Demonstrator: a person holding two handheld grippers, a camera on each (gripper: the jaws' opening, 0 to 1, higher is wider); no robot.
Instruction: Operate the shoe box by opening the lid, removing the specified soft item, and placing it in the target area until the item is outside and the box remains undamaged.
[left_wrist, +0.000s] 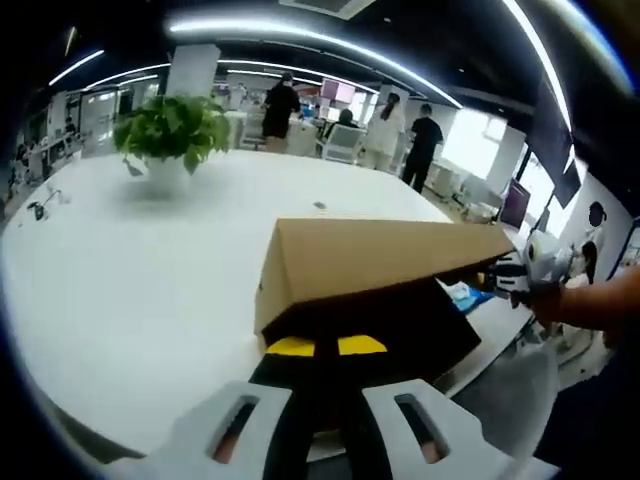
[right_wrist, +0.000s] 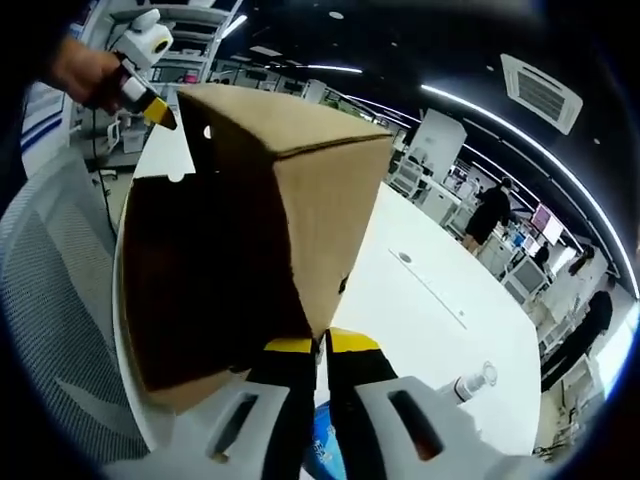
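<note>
I see the shoe box (left_wrist: 370, 300) sitting at the edge of the white table (left_wrist: 130, 290), its cardboard lid (left_wrist: 385, 250) raised at an angle over the dark base, so the box gapes open toward my left gripper view. In the right gripper view the same lid (right_wrist: 300, 190) rises as a tan wedge over the shadowed interior (right_wrist: 210, 280), and I cannot make out any soft item inside that darkness. My left gripper (left_wrist: 326, 347) has its yellow-tipped jaws drawn close together against the near lip of the lid, clenched on that edge as far as I can tell. My right gripper (right_wrist: 322, 345) does the same at the opposite lower corner of the lid, its yellow tips nearly touching and nipping the cardboard. From the right gripper view, the left gripper (right_wrist: 160, 112) appears at the far top corner of the box, held by a hand (right_wrist: 85, 70); from the left gripper view, the right gripper (left_wrist: 515, 275) appears at the box's far right end. Beyond the box on the table stands a potted plant (left_wrist: 172, 135), and farther back several people (left_wrist: 400, 130) stand among office desks. A grey mesh chair (right_wrist: 50, 300) sits just beside the box, off the table edge.
</note>
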